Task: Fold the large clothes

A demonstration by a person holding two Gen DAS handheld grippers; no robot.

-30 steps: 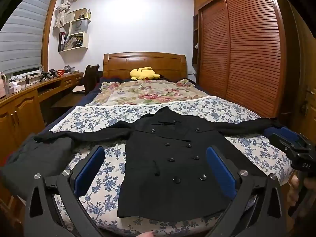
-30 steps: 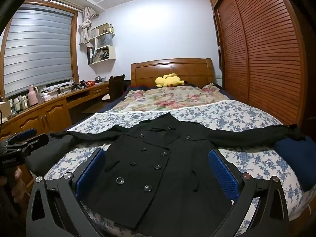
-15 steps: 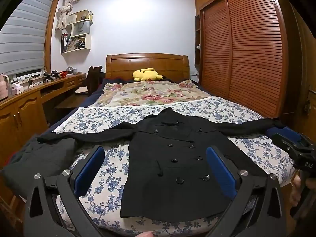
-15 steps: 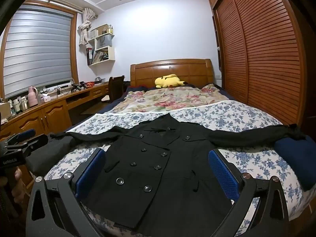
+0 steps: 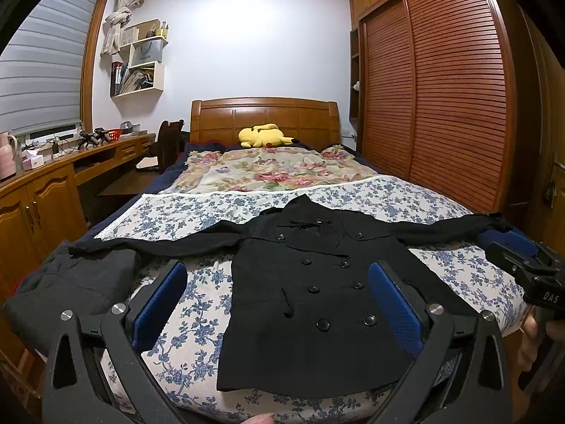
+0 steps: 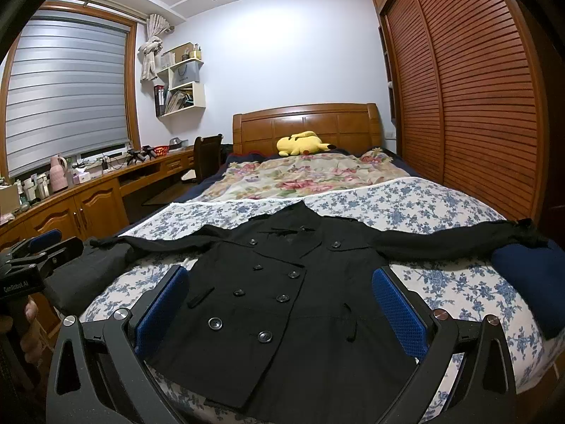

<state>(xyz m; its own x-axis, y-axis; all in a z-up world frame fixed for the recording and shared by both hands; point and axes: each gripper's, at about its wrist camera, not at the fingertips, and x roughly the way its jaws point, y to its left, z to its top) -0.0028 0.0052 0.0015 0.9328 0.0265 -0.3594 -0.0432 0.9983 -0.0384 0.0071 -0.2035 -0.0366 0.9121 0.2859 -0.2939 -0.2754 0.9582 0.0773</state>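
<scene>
Nearest, left gripper (image 5: 275, 304) with jaws spread wide, blue pads (image 5: 160, 304) apart, nothing between them; hovering above the near edge of the bed, clear of the cloth. Right gripper (image 6: 279, 307) likewise released and empty, pads parted over the coat hem. Each gripper visible at the edge of the other's view, held by a hand (image 6: 30, 332).

Just beyond, black double-breasted coat (image 5: 317, 282) laid flat, front up, buttoned, on the blue floral bedspread (image 5: 190, 321). Hem toward the near edge, collar toward the far side. Both sleeves stretched straight out: left sleeve (image 5: 159, 243) ending over a dark grey garment (image 5: 63, 289) bunched at the left edge of the bed, right sleeve (image 6: 452, 238) reaching the right edge, cuff resting by a navy garment (image 6: 529, 275).

Farther on, flowered quilt (image 5: 268, 173), then a yellow plush toy (image 5: 265, 136) against the wooden headboard (image 5: 261, 113). Desk and shelves along the left wall, louvred wardrobe doors (image 5: 441, 106) on the right.

Progress, as judged: spreading and smoothing done, no fold made yet. Left to do: sleeves in across the body, sides in, then hem up toward the collar. Likely first step a pinch at each cuff or shoulder. Thick cloth and buttons likely to resist a crisp crease.
</scene>
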